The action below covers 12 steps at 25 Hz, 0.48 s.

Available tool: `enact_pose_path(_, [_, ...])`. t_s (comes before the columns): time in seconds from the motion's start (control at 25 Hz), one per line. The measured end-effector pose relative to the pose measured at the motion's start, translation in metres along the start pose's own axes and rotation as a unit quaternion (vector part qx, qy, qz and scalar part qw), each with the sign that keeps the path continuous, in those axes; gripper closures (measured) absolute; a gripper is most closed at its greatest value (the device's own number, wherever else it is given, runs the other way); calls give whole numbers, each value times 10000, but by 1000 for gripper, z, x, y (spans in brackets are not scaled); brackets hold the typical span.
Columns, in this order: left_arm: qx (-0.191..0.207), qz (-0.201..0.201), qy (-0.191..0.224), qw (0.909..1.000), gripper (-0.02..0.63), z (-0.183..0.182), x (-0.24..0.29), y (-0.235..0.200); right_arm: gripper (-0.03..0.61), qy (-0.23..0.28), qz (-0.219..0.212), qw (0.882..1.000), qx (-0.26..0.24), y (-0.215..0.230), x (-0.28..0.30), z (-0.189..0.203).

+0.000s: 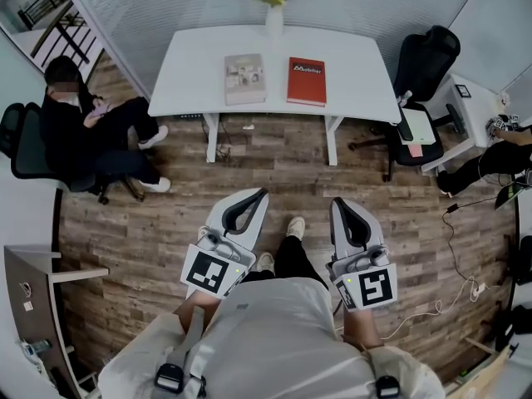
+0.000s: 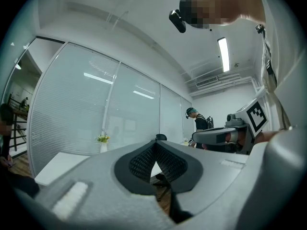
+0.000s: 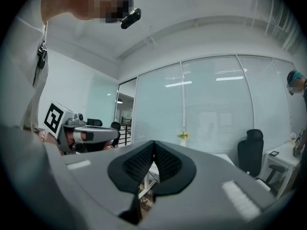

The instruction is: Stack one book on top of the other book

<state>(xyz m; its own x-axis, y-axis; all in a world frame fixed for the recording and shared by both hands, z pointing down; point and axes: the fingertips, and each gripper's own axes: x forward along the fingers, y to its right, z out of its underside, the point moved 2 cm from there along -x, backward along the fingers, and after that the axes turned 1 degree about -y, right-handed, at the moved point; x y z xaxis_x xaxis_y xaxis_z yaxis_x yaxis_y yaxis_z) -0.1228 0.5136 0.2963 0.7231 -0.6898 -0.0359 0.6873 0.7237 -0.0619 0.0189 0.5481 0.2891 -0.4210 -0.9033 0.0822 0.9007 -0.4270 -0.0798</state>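
The grey book (image 1: 244, 78) lies flat on the white counter (image 1: 357, 65), closed and cover up. The red book (image 1: 307, 81) lies flat just to its right, with white print on its cover. The two lie side by side near the middle of the counter and do not touch; a narrow strip of bare top shows between them. Neither rests on the other. A vase (image 1: 273, 11) with yellow flowers stands at the far edge, behind that strip and close to the blinds.

Both tongs are well short of the counter, over the wood floor (image 1: 166, 223), and point level toward it. The left tongs (image 1: 256, 194) have their jaws closed together, the dark ribbed pads meeting at the tip with nothing between them. The right tongs (image 1: 341, 203) are likewise closed and empty. Each carries a marker cube at its rear, close to the holder's torso. A shoe (image 1: 294, 227) shows on the floor between the two tongs.

A seated person (image 1: 83, 123) in dark clothes is off the left end of the counter. A black chair (image 1: 424, 65) stands at its right end, beside a small desk (image 1: 449, 131). Cables (image 1: 465, 248) trail over the floor at the right.
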Motion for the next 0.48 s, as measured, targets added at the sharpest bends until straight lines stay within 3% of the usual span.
enact_pose_path(0.48, [20,-65,-40,10000,614,3,71,-28,574,-18,-86,10000,23,59,51,7])
